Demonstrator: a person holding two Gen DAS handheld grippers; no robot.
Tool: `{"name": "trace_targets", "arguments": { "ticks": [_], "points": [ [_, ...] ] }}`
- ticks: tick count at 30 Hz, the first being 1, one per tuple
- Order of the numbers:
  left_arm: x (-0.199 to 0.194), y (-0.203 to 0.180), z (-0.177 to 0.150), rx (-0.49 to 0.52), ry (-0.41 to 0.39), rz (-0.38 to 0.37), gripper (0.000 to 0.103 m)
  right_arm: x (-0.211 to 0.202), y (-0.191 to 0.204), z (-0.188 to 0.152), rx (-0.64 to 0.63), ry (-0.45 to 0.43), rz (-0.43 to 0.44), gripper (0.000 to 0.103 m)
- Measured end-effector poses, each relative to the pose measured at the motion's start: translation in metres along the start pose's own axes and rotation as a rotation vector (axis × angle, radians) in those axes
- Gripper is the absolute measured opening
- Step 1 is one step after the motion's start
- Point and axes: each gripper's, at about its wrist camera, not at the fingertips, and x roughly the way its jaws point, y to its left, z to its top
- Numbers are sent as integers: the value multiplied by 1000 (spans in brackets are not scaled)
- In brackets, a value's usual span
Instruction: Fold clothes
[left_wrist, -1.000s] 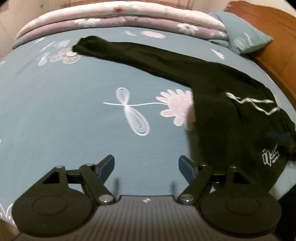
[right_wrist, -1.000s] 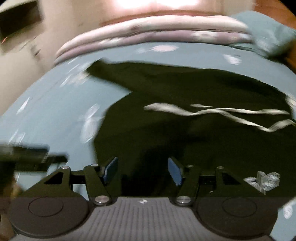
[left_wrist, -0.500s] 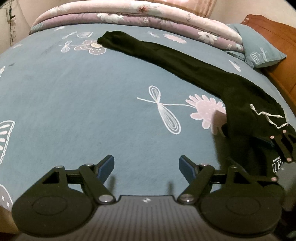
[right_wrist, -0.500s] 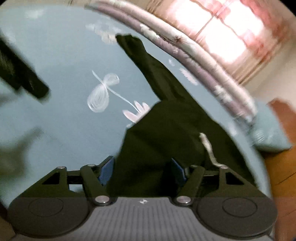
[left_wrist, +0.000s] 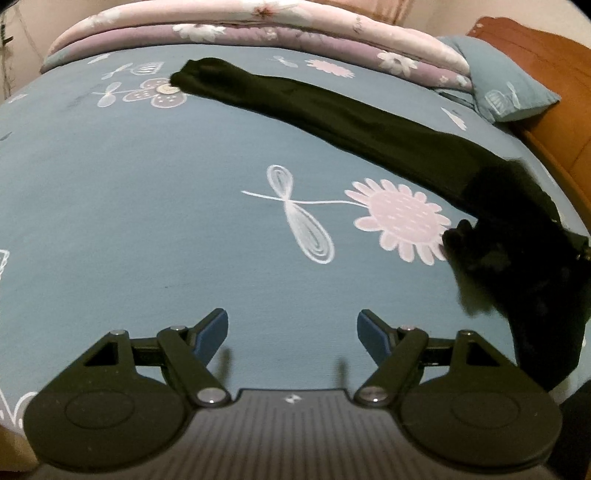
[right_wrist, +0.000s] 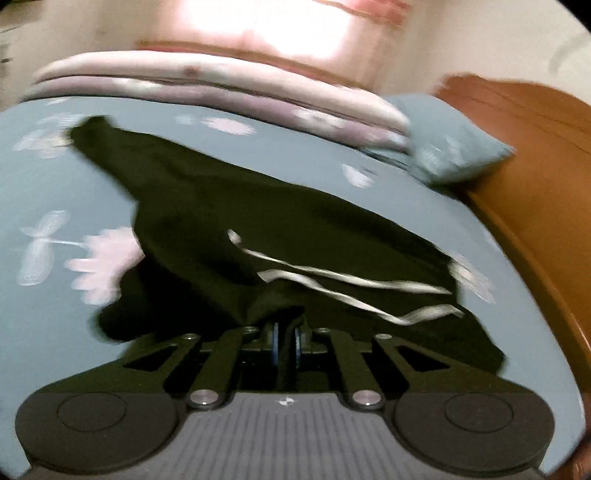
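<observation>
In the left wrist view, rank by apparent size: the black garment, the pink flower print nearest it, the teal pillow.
1. black garment, by far the largest.
2. and 3. pink flower print and teal pillow look alike; the pillow lies farther off, so I won't rank them.

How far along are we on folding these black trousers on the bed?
Early. Done: the black trousers are laid out on the blue bedsheet, one leg stretched toward the folded quilts. In hand: the right gripper is shut on the trousers' fabric near the white drawstring. The left gripper is open over bare sheet. Left: no neat fold is visible, so all of them.
</observation>
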Motion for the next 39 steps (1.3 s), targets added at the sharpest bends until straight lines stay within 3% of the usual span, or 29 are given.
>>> {"name": "trace_targets", "arguments": {
  "ticks": [5,8,10,18,21,24,27,31,39],
  "points": [
    [0,-18,2,42,8,-20,78,40,-44,-24,147,143,-45,13],
    [1,-25,3,57,18,-19,78,51,-51,-39,168,191,-74,26],
    [3,-29,4,63,26,-14,78,48,-55,-42,174,190,-86,41],
    [22,-70,13,214,40,-114,78,15,-76,-33,244,80,-17,54],
    [35,-103,14,367,56,-144,77,4,-81,-27,241,32,9,54],
    [43,-138,14,534,14,-160,75,0,-83,-26,232,13,36,54],
    [47,-173,10,743,-72,-168,73,3,-85,-29,236,21,64,54],
    [56,-213,1,987,-148,-103,70,10,-88,-33,245,32,73,54],
    [71,-252,-38,1410,-290,-101,57,18,-96,-35,284,36,100,54]
  ]
}}
